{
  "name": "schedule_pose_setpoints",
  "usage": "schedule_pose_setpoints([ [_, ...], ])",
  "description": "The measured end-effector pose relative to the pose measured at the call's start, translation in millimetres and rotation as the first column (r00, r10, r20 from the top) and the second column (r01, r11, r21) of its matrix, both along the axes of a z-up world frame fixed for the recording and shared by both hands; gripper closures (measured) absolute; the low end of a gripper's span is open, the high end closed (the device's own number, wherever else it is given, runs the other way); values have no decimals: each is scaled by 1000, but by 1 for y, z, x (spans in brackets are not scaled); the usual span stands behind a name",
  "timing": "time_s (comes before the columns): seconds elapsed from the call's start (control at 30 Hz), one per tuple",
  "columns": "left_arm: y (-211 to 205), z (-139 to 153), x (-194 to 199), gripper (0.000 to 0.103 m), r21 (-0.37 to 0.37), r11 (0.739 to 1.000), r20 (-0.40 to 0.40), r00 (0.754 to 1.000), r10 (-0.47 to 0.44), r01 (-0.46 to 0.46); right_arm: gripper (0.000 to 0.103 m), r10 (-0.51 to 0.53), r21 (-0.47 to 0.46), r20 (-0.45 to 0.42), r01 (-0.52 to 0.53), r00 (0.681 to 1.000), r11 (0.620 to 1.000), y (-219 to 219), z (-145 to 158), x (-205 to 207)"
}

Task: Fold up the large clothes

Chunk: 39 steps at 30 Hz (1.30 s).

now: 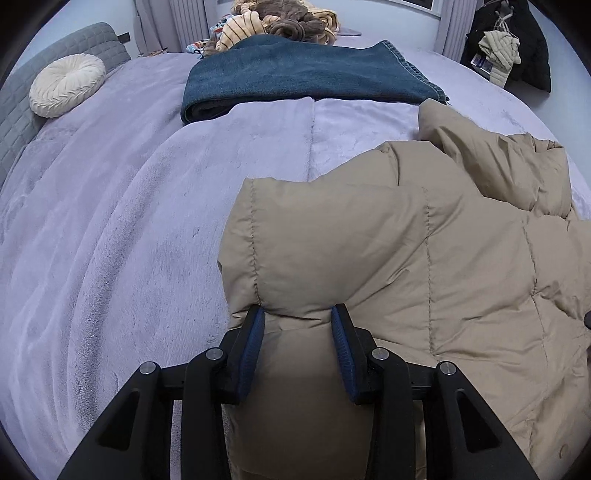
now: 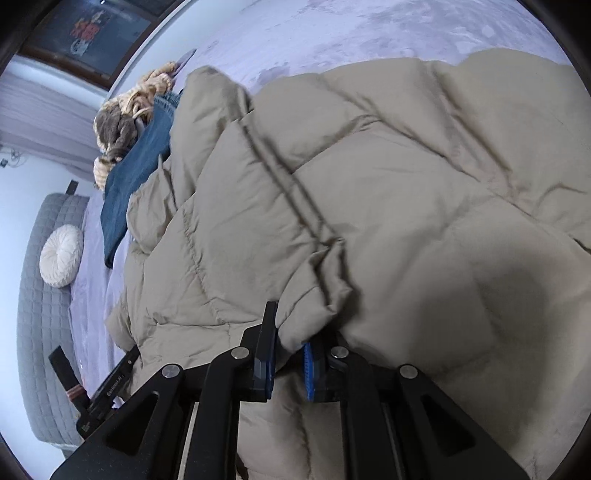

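Indoors, a bed (image 1: pixel 110 229) covered in a lilac plush blanket is carrying everything in view, with a grey quilted headboard (image 1: pixel 22 110) rising along its left side. Spreading across the bed's near right part is a large tan puffer jacket (image 1: pixel 424 258), lying rumpled with its quilted panels bunched and one sleeve-like fold standing toward the far edge. Beyond it, a folded dark blue towel or blanket (image 1: pixel 306 74) is lying flat, and behind that a heap of brown and striped clothes (image 1: pixel 280 18) is piling up near the curtains. A round cream cushion (image 1: pixel 66 85) is resting against the headboard. Dark garments (image 1: pixel 509 48) are hanging at the far right.

The left tool (image 1: pixel 297 314) is clamping a thick puffed edge of the jacket, its blue pads (image 1: pixel 255 350) pressing into the padding on both sides. The right tool (image 2: pixel 290 334) is pinching a thin gathered fold of the jacket's hem, jaws nearly together. At the lower left of the right wrist view, the other tool's black body (image 2: pixel 107 391) is showing, seemingly beside the jacket's edge.
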<state>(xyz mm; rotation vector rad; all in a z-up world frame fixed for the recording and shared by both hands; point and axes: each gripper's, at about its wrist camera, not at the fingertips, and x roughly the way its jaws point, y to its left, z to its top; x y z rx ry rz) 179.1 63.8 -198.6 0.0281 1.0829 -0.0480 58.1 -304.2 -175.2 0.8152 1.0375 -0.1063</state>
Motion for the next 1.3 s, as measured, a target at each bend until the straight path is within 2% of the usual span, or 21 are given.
schedule_pose_setpoints([
  [0.1,0,6,-1,63,19,1000,-1,1000,6,-6,91,-54,-14,-13,54,998,998,-13,8,-15],
  [0.23,-6,31,-12,63,47,999,4,1000,-13,13,87,-43,-21,-13,43,999,999,-25,22,-30],
  [0.3,-14,45,-22,54,45,998,8,999,-35,34,87,-38,-18,-12,38,999,999,-31,26,-40],
  [0.33,-19,52,-27,46,40,998,9,999,-42,42,87,-37,-11,-12,36,999,999,-34,28,-45],
  [0.37,-26,58,-34,42,31,998,9,999,-49,48,84,-36,-2,-13,36,999,999,-38,29,-49],
  [0.47,-49,70,-53,42,-5,996,-16,996,-87,87,59,-48,29,-5,48,999,998,-49,32,-65],
  [0.57,-80,73,-70,42,-36,991,-61,990,-129,127,57,-57,29,2,57,998,998,-62,38,-81],
  [0.7,-122,73,-89,42,-75,983,-101,980,-174,167,46,-99,32,-6,99,995,995,-90,41,-105],
  [0.8,-154,73,-101,41,-92,976,-122,970,-209,198,42,-133,22,-10,134,991,991,-115,43,-121],
  [0.83,-162,73,-104,33,-97,974,-129,968,-217,205,37,-147,20,-12,148,989,989,-124,43,-127],
  [0.87,-171,72,-107,7,-101,973,-135,966,-221,209,35,-161,19,-13,162,987,987,-133,42,-133],
  [0.9,-179,73,-110,0,-99,973,-127,968,-218,206,32,-179,20,-15,179,984,984,-143,42,-140],
  [0.97,-193,76,-115,0,-95,972,-108,968,-226,216,31,-208,18,-19,208,978,978,-162,41,-152],
  [1.07,-215,74,-117,0,-82,969,-131,961,-244,235,27,-259,17,-20,259,966,966,-192,39,-169],
  [1.1,-221,73,-117,0,-81,968,-141,958,-249,239,22,-280,18,-18,280,960,960,-201,38,-173],
  [1.2,-234,71,-116,0,-78,965,-158,952,-261,252,18,-347,24,-17,347,938,938,-232,33,-186],
  [1.3,-243,69,-116,0,-68,964,-172,949,-264,256,17,-415,69,6,414,910,908,-262,25,-195],
])
